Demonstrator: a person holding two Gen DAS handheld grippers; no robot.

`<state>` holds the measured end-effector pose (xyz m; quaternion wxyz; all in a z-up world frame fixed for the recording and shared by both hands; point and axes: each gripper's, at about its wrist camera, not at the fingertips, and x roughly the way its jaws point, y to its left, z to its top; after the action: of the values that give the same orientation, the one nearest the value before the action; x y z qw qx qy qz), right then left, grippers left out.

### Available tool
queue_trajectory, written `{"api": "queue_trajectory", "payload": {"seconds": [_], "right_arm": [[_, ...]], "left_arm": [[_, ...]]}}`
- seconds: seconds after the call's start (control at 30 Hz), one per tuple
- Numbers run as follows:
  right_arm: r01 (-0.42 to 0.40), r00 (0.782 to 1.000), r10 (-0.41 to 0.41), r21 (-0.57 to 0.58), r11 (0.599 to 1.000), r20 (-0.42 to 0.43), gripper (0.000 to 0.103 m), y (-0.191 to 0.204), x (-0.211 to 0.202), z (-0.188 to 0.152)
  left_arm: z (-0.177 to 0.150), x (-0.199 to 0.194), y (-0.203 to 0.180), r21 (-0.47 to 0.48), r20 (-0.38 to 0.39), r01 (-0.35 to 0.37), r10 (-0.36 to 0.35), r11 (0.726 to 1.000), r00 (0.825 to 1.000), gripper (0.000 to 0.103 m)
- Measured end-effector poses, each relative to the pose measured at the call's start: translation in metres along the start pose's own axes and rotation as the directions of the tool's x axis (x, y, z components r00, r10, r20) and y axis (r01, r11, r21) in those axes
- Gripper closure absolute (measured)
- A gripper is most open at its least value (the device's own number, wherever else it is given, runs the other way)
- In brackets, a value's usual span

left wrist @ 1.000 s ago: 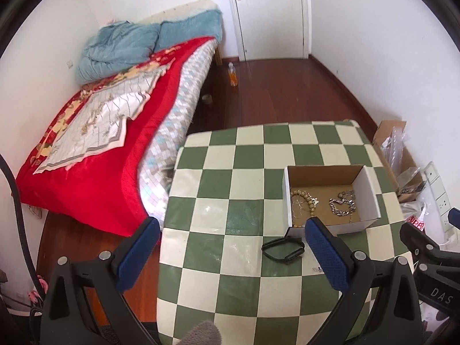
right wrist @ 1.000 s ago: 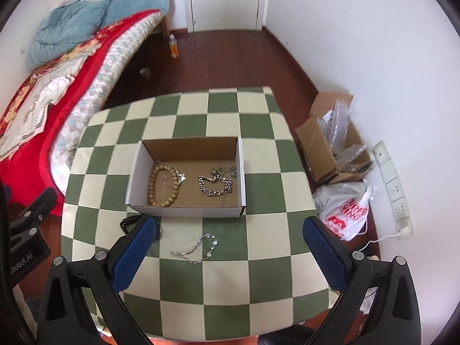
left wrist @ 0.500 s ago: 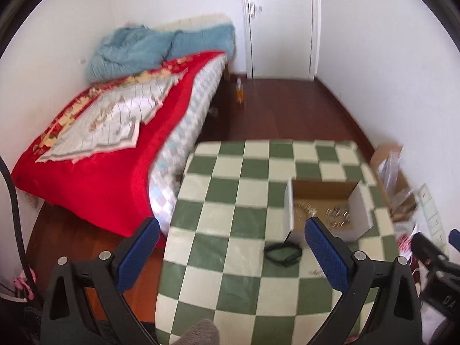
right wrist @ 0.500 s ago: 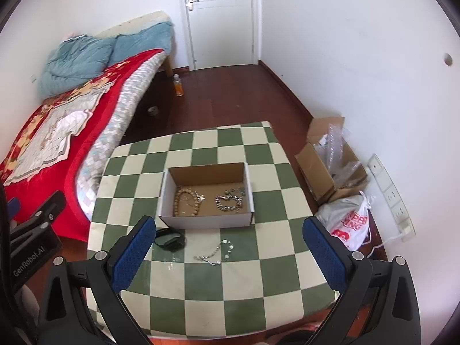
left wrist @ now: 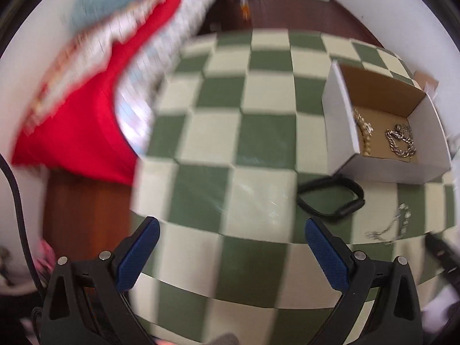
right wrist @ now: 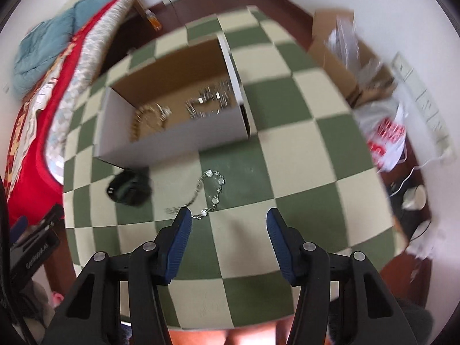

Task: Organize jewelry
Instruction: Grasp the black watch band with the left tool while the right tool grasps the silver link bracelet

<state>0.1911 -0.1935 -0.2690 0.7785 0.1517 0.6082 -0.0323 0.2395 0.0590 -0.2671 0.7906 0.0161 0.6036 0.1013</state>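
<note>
A white cardboard box stands on the green-and-cream checkered table. It holds a beaded bracelet and a silver chain bracelet. In front of the box lie a black band and a silver charm bracelet. My left gripper is open and empty, low over the table, with the black band just beyond its right finger. My right gripper is open and empty, with the silver charm bracelet just ahead of its left finger.
A bed with a red cover stands left of the table. On the floor to the right are a brown carton, a white plastic bag and a power strip. The left gripper's body shows in the right wrist view.
Both grippers have dropped much closer to the table and tilted down. The right gripper has narrowed but stays open. The box and jewelry have not moved.
</note>
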Motion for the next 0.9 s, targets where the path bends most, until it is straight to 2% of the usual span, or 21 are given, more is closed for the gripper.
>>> {"api": "queue_trajectory", "payload": {"seconds": [0.1, 0.17, 0.3, 0.37, 0.43, 0.5, 0.53, 0.57, 0.63, 0.67, 0.7, 0.9], "right_arm": [[0.016, 1.000, -0.016, 0.015, 1.000, -0.014, 0.046, 0.001, 0.021, 0.002], [0.023, 0.999, -0.022, 0.024, 0.999, -0.024, 0.046, 0.002, 0.035, 0.003], [0.060, 0.998, -0.059, 0.015, 0.998, -0.025, 0.046, 0.006, 0.051, 0.007], [0.073, 0.997, -0.073, 0.007, 0.997, -0.034, 0.046, 0.009, 0.058, 0.008], [0.089, 0.996, -0.089, -0.006, 0.996, -0.027, 0.045, 0.011, 0.064, 0.008], [0.115, 0.993, -0.116, -0.035, 0.993, -0.021, 0.045, 0.016, 0.066, 0.009], [0.128, 0.992, -0.129, -0.048, 0.991, -0.015, 0.046, 0.018, 0.067, 0.009], [0.135, 0.991, -0.135, -0.057, 0.989, -0.009, 0.049, 0.020, 0.068, 0.008], [0.156, 0.988, -0.155, -0.082, 0.984, 0.011, 0.071, 0.024, 0.068, 0.008], [0.157, 0.988, -0.156, -0.096, 0.983, 0.017, 0.093, 0.026, 0.067, 0.009], [0.147, 0.989, -0.146, -0.099, 0.984, 0.016, 0.098, 0.025, 0.067, 0.009], [0.093, 0.995, -0.096, -0.116, 0.989, -0.021, 0.099, 0.004, 0.062, -0.002]], "left_arm": [[0.005, 0.027, -0.001, -0.090, -0.102, 0.080, -0.089, 0.993, 0.991, 0.005], [0.008, 0.039, -0.002, -0.138, -0.137, 0.120, -0.139, 0.983, 0.981, 0.010], [0.014, 0.054, -0.004, -0.203, -0.160, 0.151, -0.185, 0.968, 0.970, 0.016], [0.016, 0.058, -0.007, -0.204, -0.158, 0.151, -0.184, 0.967, 0.970, 0.024], [0.016, 0.061, -0.013, -0.183, -0.157, 0.151, -0.181, 0.971, 0.971, 0.046], [0.015, 0.056, -0.023, -0.122, -0.122, 0.149, -0.164, 0.981, 0.979, 0.075], [0.014, 0.053, -0.028, -0.090, -0.110, 0.157, -0.167, 0.983, 0.980, 0.098], [0.013, 0.051, -0.033, -0.060, -0.111, 0.143, -0.149, 0.988, 0.983, 0.097], [0.006, 0.045, -0.040, 0.001, -0.094, 0.116, -0.115, 0.993, 0.989, 0.098], [0.001, 0.042, -0.042, 0.018, -0.086, 0.106, -0.104, 0.994, 0.991, 0.098], [-0.004, 0.040, -0.044, 0.034, -0.084, 0.099, -0.096, 0.995, 0.992, 0.098], [-0.051, 0.018, -0.047, 0.121, -0.066, 0.056, -0.049, 0.991, 0.997, 0.098]]}}
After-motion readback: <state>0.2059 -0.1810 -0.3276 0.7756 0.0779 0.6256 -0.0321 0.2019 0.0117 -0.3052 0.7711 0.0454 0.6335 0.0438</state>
